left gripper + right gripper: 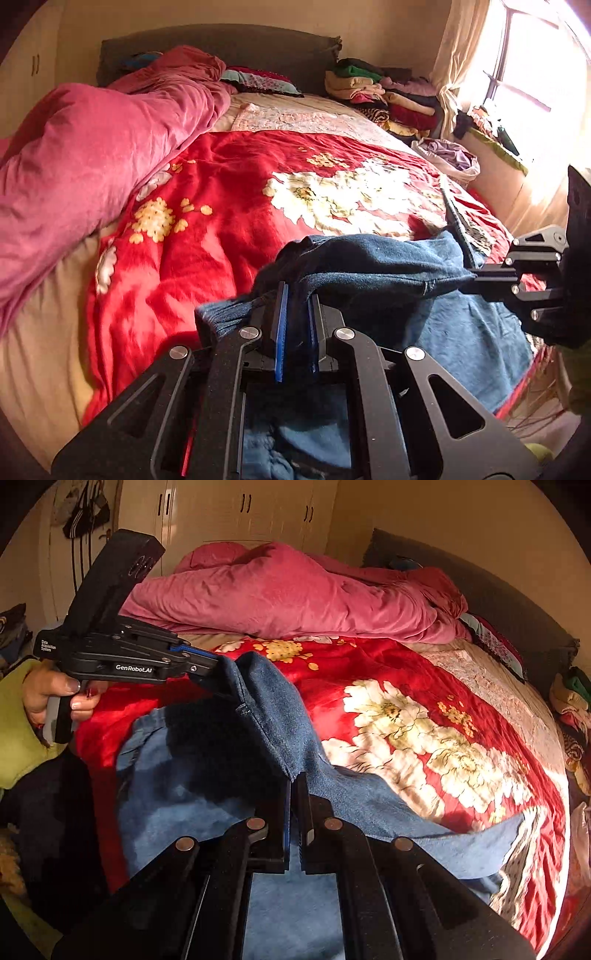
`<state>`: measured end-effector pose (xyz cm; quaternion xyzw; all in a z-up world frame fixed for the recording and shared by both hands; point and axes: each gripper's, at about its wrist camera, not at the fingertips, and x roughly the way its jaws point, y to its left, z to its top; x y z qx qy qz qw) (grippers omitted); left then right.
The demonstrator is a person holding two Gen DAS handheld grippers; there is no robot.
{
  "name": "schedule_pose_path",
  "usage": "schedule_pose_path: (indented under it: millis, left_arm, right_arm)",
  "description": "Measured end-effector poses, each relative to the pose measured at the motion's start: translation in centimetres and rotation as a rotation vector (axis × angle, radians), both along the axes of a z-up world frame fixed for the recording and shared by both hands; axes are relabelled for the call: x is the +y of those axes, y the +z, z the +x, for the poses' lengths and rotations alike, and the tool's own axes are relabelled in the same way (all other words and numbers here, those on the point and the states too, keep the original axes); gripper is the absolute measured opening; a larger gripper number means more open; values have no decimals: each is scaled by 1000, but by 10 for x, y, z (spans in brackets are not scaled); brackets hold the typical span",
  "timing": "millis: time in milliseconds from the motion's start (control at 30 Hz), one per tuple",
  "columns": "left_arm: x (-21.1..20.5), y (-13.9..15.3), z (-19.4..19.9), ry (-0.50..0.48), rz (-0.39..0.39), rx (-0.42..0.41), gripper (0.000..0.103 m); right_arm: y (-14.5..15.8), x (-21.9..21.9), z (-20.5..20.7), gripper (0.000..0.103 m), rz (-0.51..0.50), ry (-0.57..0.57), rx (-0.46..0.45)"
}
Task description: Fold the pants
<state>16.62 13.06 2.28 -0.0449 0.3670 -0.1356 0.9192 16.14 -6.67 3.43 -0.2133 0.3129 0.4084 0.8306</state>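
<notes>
Blue denim pants (pixel 369 266) lie partly on the red flowered blanket (pixel 229 192) near the bed's foot; they also show in the right wrist view (pixel 258 716). My left gripper (pixel 297 295) is shut on a bunched edge of the pants and lifts it; it shows from the side in the right wrist view (pixel 218 668). My right gripper (pixel 294 781) is shut on another edge of the same lifted fold; it enters the left wrist view from the right (pixel 476 275). The cloth stretches between the two grippers above the rest of the pants.
A pink duvet (pixel 92 155) is heaped along the bed's far side. Stacked folded clothes (pixel 380 92) sit by the headboard (pixel 221 48). A bag of laundry (pixel 450 158) and a bright window (pixel 535 66) are beside the bed. Wardrobe doors (pixel 240 509) stand behind.
</notes>
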Motion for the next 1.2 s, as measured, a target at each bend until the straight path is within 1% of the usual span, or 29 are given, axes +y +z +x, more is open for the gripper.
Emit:
schedule_pose_path:
  millis: [67, 133, 167, 233, 300, 367, 467, 600, 667, 700, 733, 767, 800, 833, 933, 1000, 1100, 1167, 1200]
  left_arm:
    - [4, -6, -17, 12, -29, 19, 4]
    - [8, -14, -32, 22, -70, 60, 5]
    - [9, -17, -39, 25, -74, 74, 5]
    - [9, -26, -50, 32, -61, 110, 6]
    - [11, -34, -61, 46, -65, 140, 6]
    - [15, -37, -74, 59, -82, 144, 6]
    - [18, -39, -85, 69, -80, 148, 6]
    - [18, -40, -95, 66, -82, 158, 7]
    - [17, -38, -100, 63, -74, 164, 7]
    - [17, -36, -104, 64, -64, 162, 7]
    - [17, -33, -110, 63, -56, 161, 12]
    - [18, -31, -115, 70, -50, 162, 20]
    - [21, -28, -121, 92, -47, 155, 34]
    - [24, -25, -125, 107, -49, 148, 36]
    - [32, -12, -135, 138, -77, 117, 36]
    - [23, -1, -136, 111, -75, 87, 36]
    - [1, 6, -126, 60, -55, 72, 37]
    - [-17, 1, -117, 24, -13, 79, 38]
    - [-25, -6, -112, 20, 32, 87, 38]
  right_arm:
    - [-3, -2, -25, 2, 27, -2, 12]
    - [-10, 0, -50, 2, 25, -4, 22]
    - [-14, 0, -61, 3, 31, -5, 30]
    - [-26, 4, -75, 3, 26, -14, 78]
    - [-38, 9, -87, 3, 25, -10, 124]
    - [-45, 9, -98, 3, 47, -7, 148]
    - [-52, 12, -110, 3, 79, -3, 214]
    - [-67, 25, -125, 6, -13, 14, 181]
    - [-73, 27, -124, 7, -7, -8, 209]
    - [-73, 27, -125, 7, 1, -9, 207]
    - [-72, 27, -126, 7, 5, -6, 202]
    - [-71, 26, -127, 8, 6, -5, 203]
    - [-71, 25, -127, 8, 3, -2, 207]
    - [-72, 24, -128, 8, 0, 0, 212]
    - [-74, 21, -129, 11, 12, 0, 227]
    - [-72, 17, -134, 17, 32, 17, 235]
    - [-62, 10, -140, 22, 41, 38, 210]
    - [-54, 0, -144, 22, 55, 39, 201]
    - [-48, -6, -144, 24, 60, 24, 185]
